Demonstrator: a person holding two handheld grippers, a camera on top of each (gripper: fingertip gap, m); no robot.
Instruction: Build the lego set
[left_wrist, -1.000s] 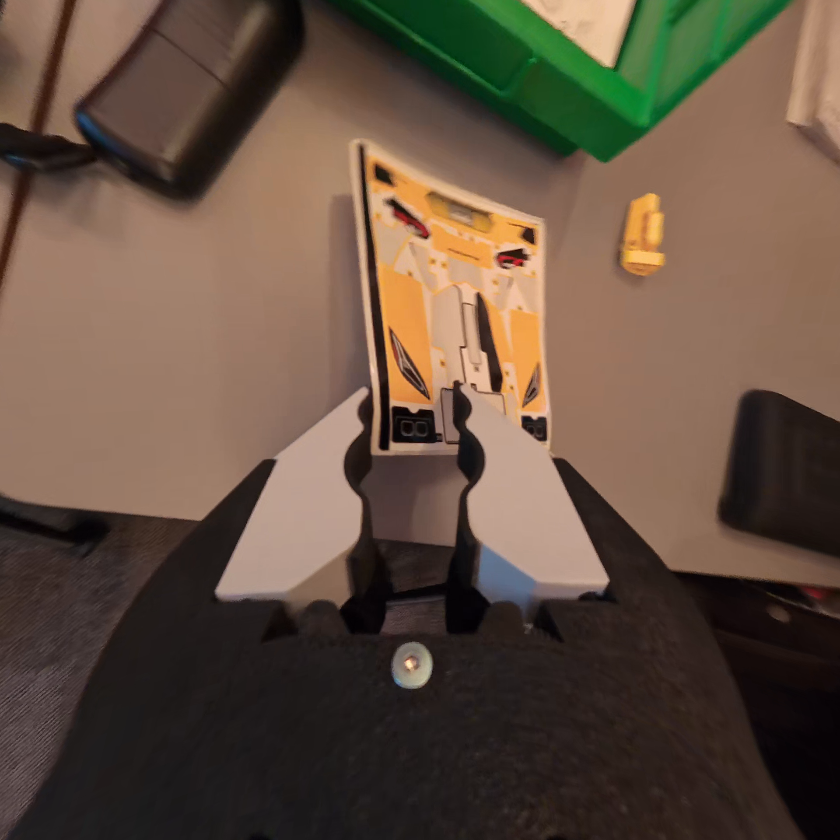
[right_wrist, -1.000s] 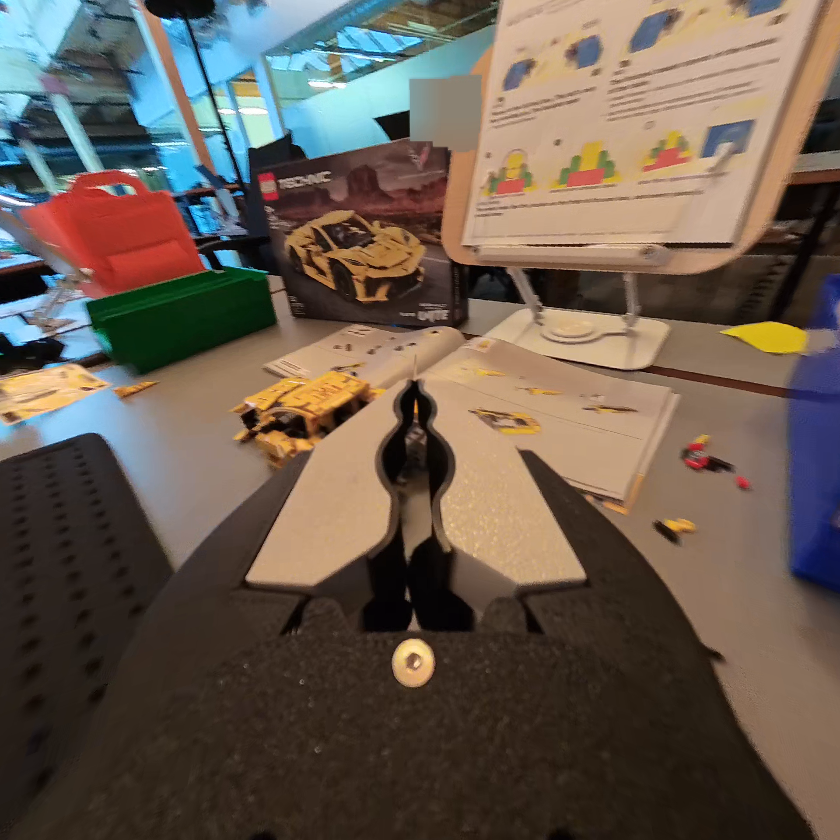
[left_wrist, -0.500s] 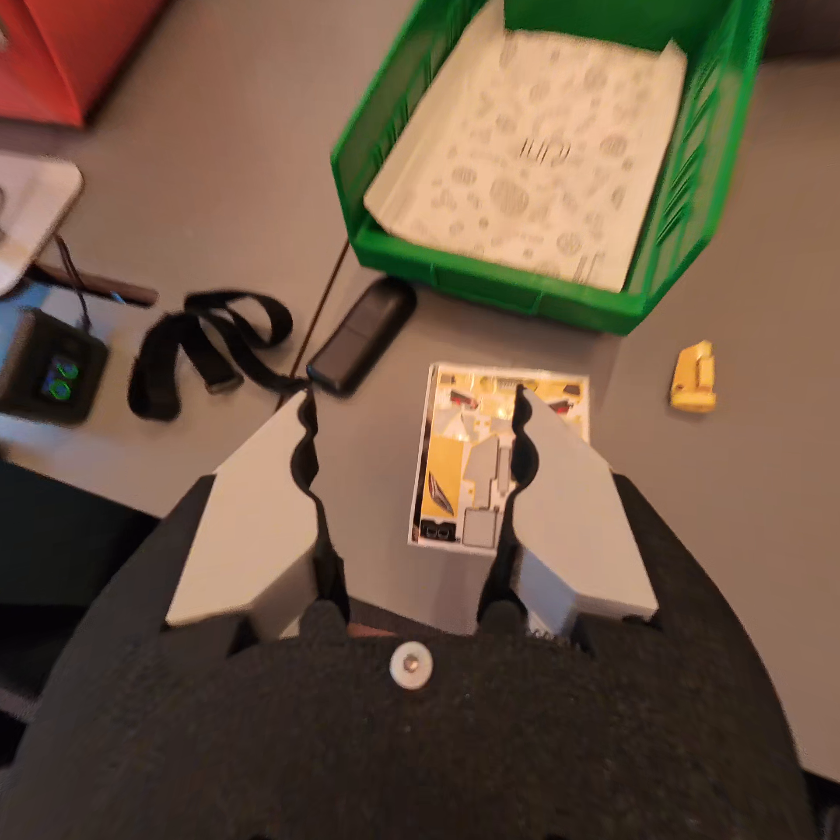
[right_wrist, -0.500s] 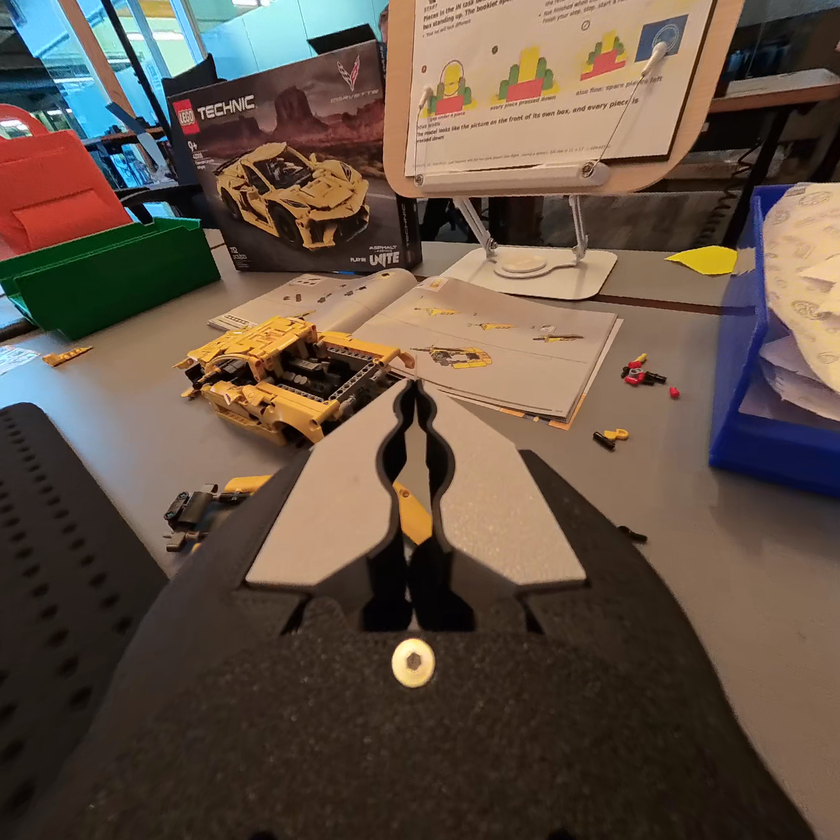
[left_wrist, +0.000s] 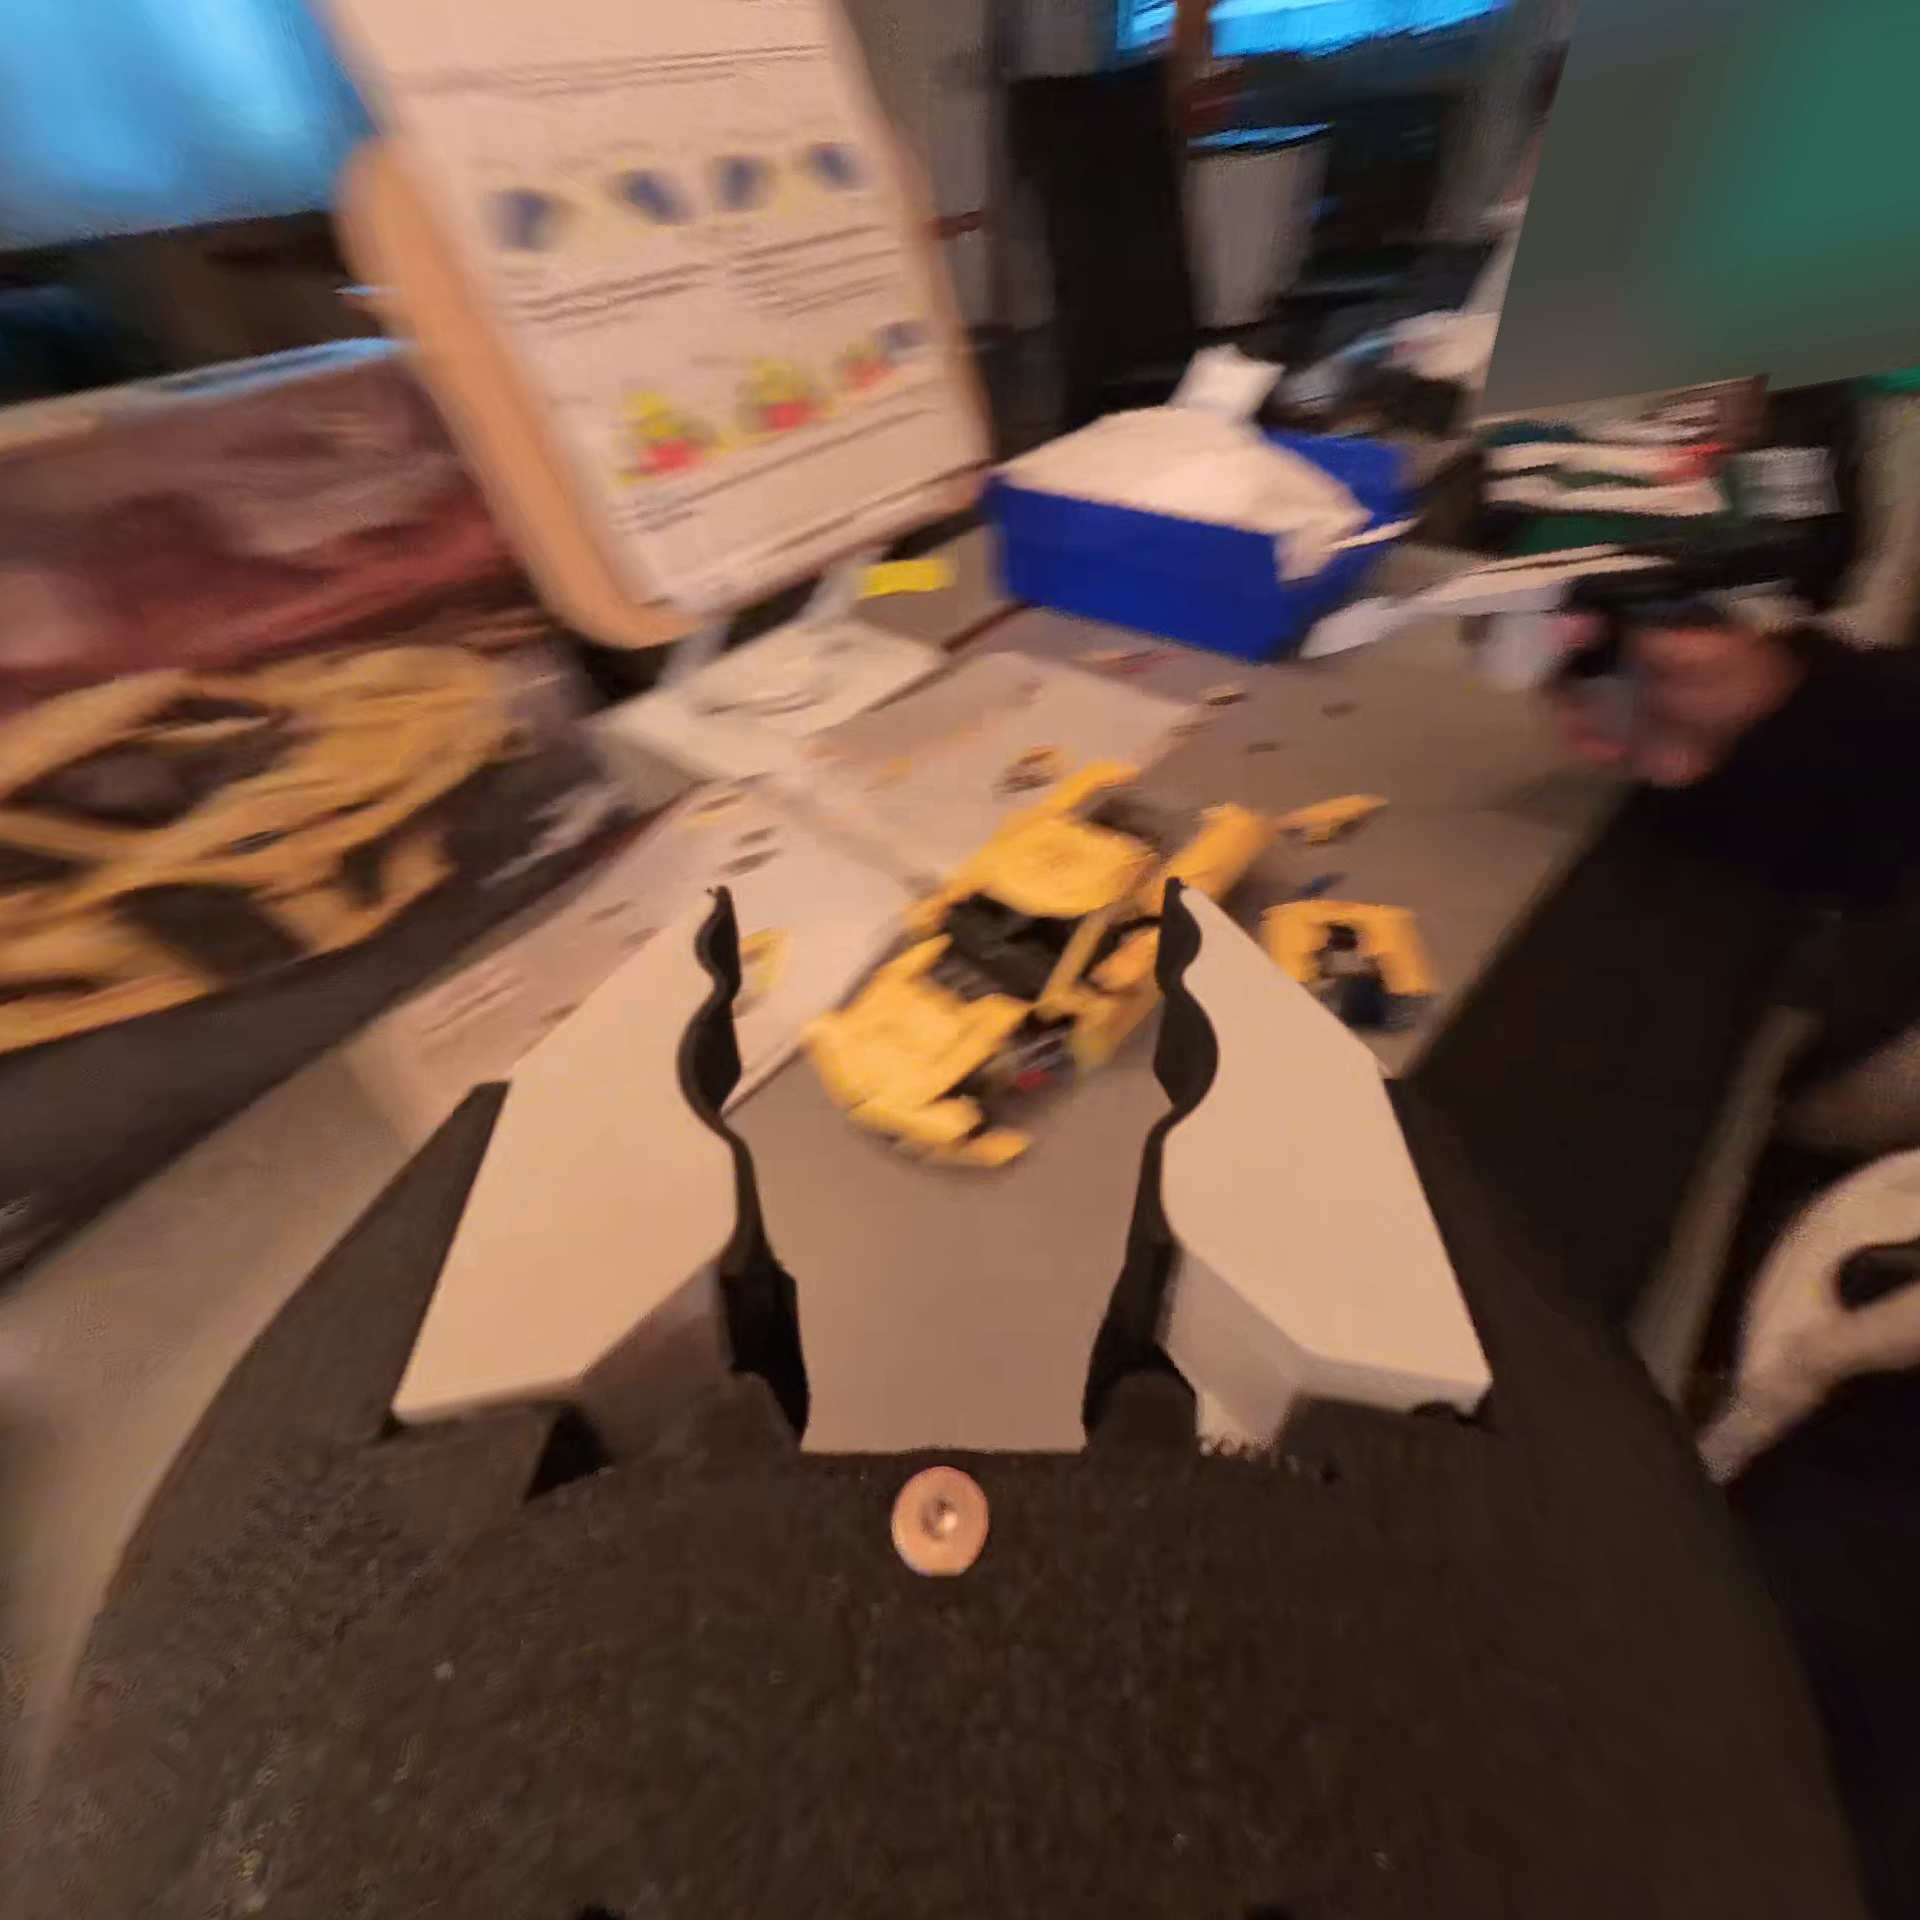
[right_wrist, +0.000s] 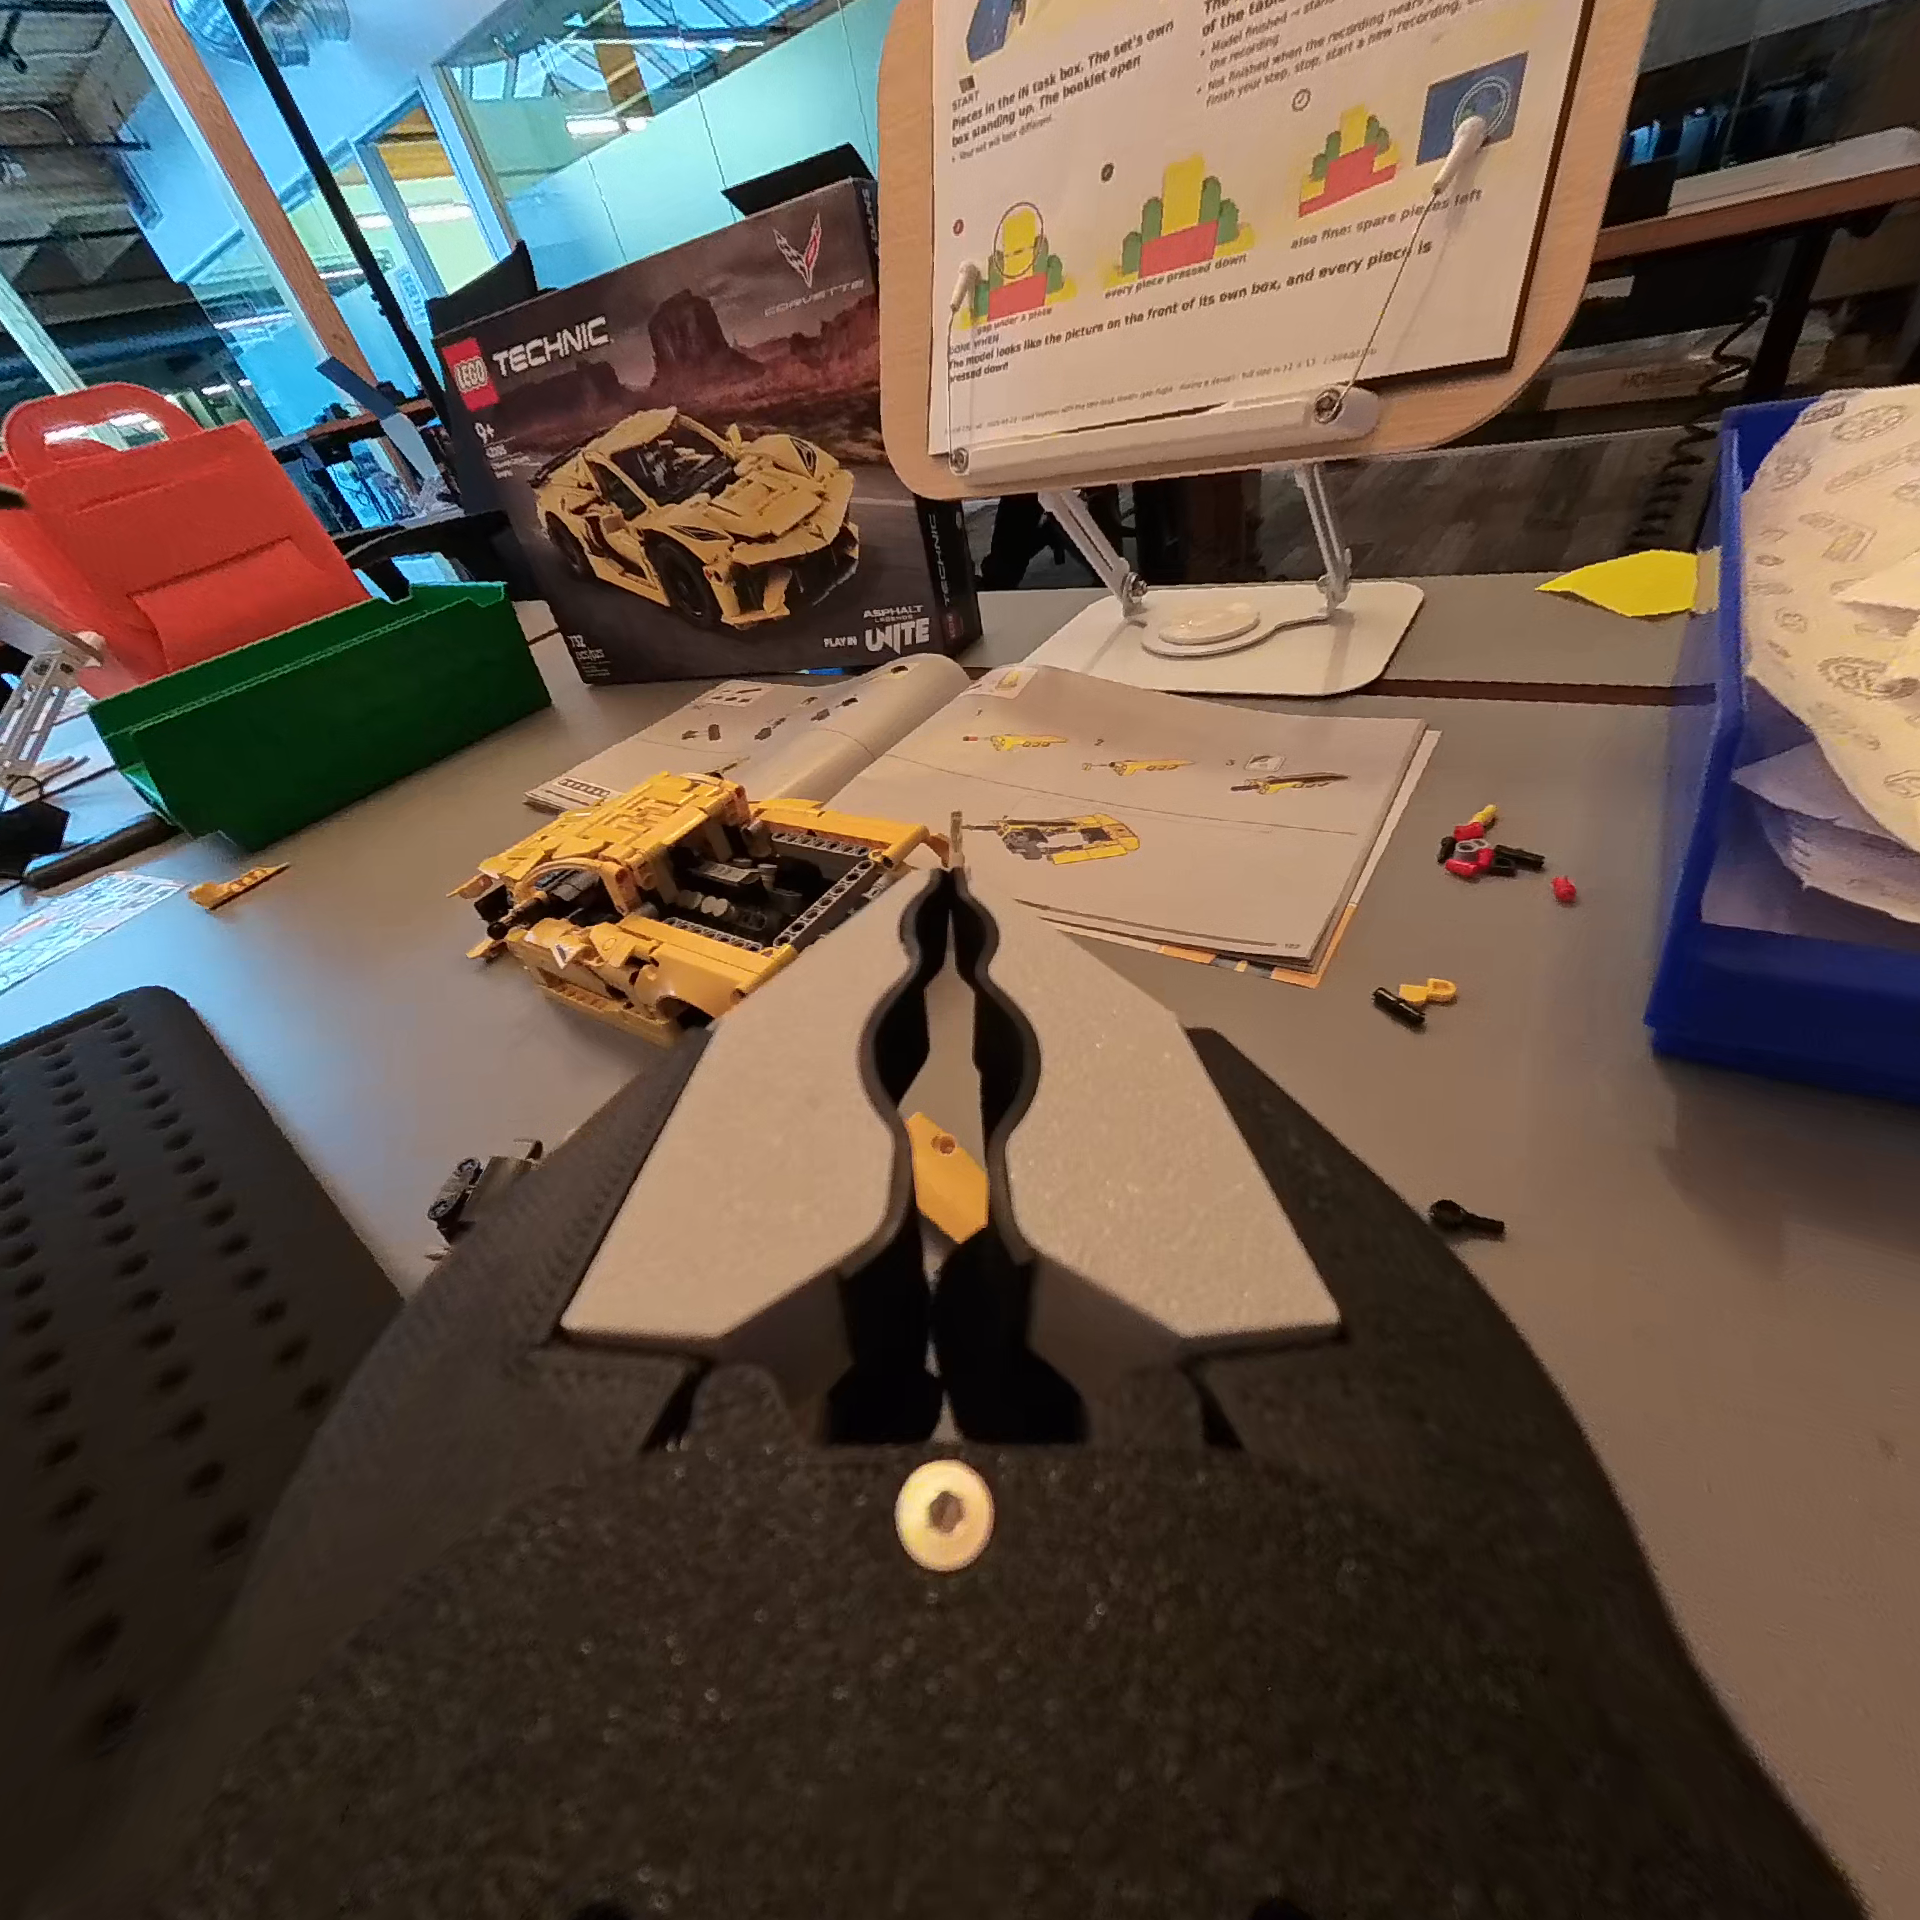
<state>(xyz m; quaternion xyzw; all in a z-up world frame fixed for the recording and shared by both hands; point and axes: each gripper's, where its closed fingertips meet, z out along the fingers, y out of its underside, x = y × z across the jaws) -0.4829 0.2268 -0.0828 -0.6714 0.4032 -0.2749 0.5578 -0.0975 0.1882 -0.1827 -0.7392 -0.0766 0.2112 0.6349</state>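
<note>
The part-built yellow car model (right_wrist: 675, 904) sits on the grey table in front of the open instruction booklet (right_wrist: 1143, 821). My right gripper (right_wrist: 954, 883) is shut, just right of the model, with a thin grey pin (right_wrist: 956, 831) sticking up from its tips. A yellow panel piece (right_wrist: 948, 1174) lies on the table below its fingers. My left gripper (left_wrist: 945, 904) is open and empty, held above the table and facing the model (left_wrist: 1029, 997). That view is blurred. Loose yellow sub-assemblies (left_wrist: 1340, 945) lie right of the model.
The set's box (right_wrist: 707, 488) and a sheet stand (right_wrist: 1226, 208) are at the back. A green bin (right_wrist: 312, 717) is left, a blue bin (right_wrist: 1766, 997) right. Small red and black parts (right_wrist: 1486, 852) lie by the booklet. A black perforated pad (right_wrist: 156, 1247) is front left. Tip to tip, the grippers are about 40 centimeters apart.
My left gripper swung up from the sticker sheet and green bin to face the car model, and opened wider. My right gripper moved in closer to the model, still shut.
</note>
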